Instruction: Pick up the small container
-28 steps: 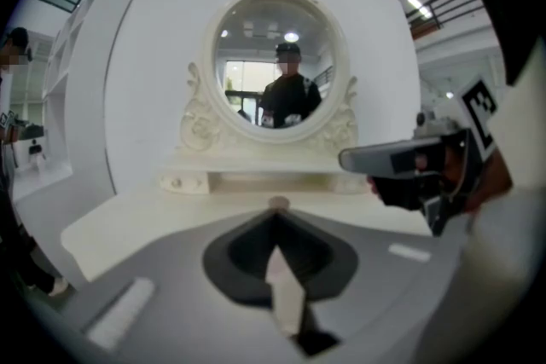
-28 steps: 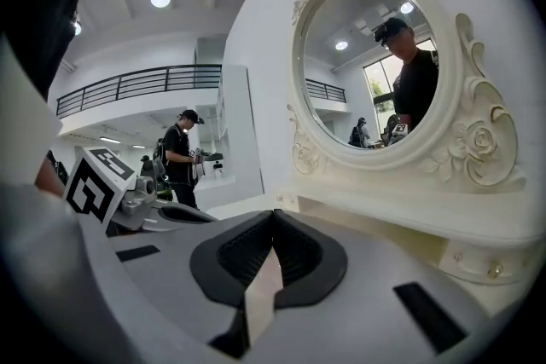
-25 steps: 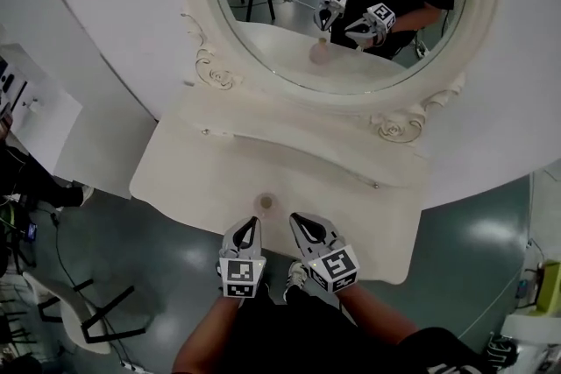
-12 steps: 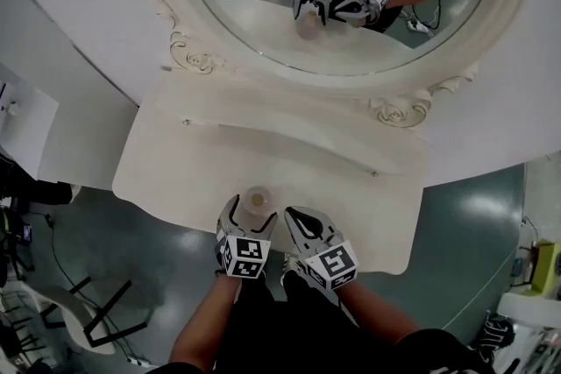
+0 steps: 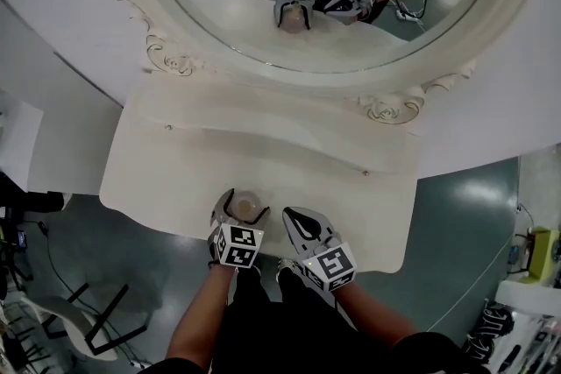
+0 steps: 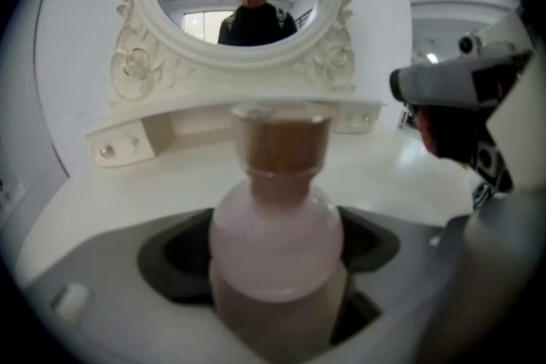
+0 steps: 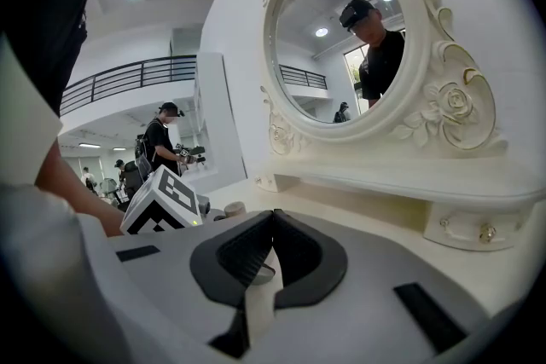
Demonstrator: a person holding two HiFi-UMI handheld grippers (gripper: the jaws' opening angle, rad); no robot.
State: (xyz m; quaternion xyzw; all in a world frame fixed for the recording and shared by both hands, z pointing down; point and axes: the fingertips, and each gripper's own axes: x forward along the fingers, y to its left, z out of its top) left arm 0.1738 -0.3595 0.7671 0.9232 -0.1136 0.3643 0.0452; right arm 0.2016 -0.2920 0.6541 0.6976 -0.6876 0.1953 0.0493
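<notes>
The small container [image 6: 275, 243] looks frosted and translucent, the dressing table [image 5: 263, 158] smooth and satin-painted, its mirror [image 5: 263, 39] glossy glass.

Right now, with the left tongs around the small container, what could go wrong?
1. The left tongs have just been opening and straddle the small container without gripping it; a skewed closing could tip this narrow-necked bottle.
2. It stands near the front edge of the vanity table, so a push may send it off.
3. The shut right tongs sit close and might bump it.

left claw [image 5: 245, 200], right claw [image 5: 289, 214] grey; black-white marker cubes [image 5: 238, 245]
</notes>
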